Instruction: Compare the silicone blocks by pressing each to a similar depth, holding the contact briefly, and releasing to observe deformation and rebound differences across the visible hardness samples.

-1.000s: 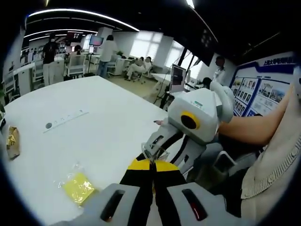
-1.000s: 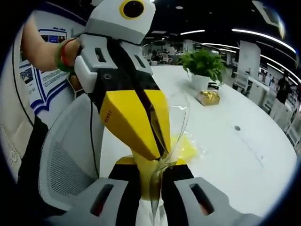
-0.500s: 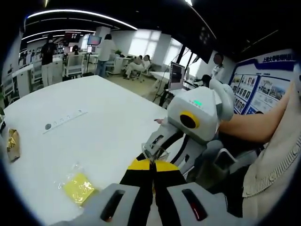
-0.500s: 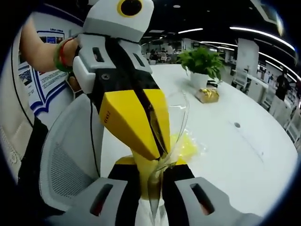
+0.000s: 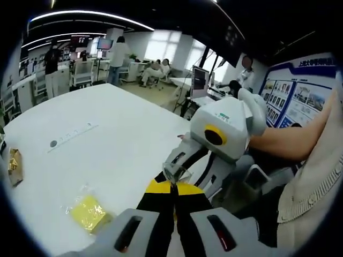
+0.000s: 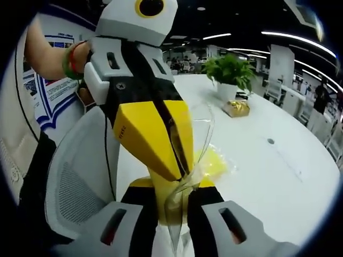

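A clear plastic bag (image 6: 197, 140) is stretched between both grippers above the white table (image 6: 278, 182). My left gripper (image 5: 172, 186) is shut on its edge, a small clear flap (image 5: 176, 173) sticking out past the yellow tips. My right gripper (image 6: 174, 199) is shut on the bag's lower end. In the right gripper view the left gripper (image 6: 179, 170) reaches down from the upper left, tips almost touching mine. The right gripper's white body (image 5: 220, 134) comes in from the right in the left gripper view. A yellow silicone block (image 5: 89, 210) in a clear wrapper lies on the table (image 5: 118, 144), also the yellow block (image 6: 213, 162) behind the bag.
A gold packet (image 5: 14, 162) lies at the table's left edge, the same gold packet (image 6: 237, 108) beside a potted plant (image 6: 231, 72). A grey mesh chair (image 6: 80, 182) stands by the table edge. A person's forearm (image 5: 286, 144) holds the right gripper. People and desks fill the office behind.
Both grippers keep their hold on the clear bag. The views have shifted only slightly; nothing on the table has moved.
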### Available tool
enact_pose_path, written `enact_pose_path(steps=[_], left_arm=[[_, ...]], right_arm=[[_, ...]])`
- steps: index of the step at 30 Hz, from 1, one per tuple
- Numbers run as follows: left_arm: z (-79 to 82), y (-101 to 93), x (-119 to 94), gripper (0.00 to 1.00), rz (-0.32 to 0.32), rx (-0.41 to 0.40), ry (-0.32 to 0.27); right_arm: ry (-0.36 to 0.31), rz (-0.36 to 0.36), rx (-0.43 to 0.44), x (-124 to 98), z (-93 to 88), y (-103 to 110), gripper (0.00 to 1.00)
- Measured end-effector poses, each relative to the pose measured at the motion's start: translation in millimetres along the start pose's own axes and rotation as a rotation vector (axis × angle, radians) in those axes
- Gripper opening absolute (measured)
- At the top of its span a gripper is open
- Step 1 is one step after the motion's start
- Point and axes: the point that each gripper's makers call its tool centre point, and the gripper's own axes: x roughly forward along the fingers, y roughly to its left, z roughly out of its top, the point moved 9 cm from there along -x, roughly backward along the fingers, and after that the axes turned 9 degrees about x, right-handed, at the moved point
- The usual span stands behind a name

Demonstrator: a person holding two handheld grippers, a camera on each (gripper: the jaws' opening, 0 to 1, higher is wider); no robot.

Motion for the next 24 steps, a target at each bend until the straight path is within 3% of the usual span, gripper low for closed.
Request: enact_pose_path(steps=[9,24], left_arm=[[-1.0,-4.3,-0.7,0.00,-0.003,-0.046,0.011],[-1.6,-5.6,-4.5,0.00,-0.011,-0.048,0.005]], right_arm=[[-0.004,0.006,0.028,-2.4,-2.2,4.2,0.21],[-0.020,0.006,0.045,-3.7,-3.0,8.5,0.26]])
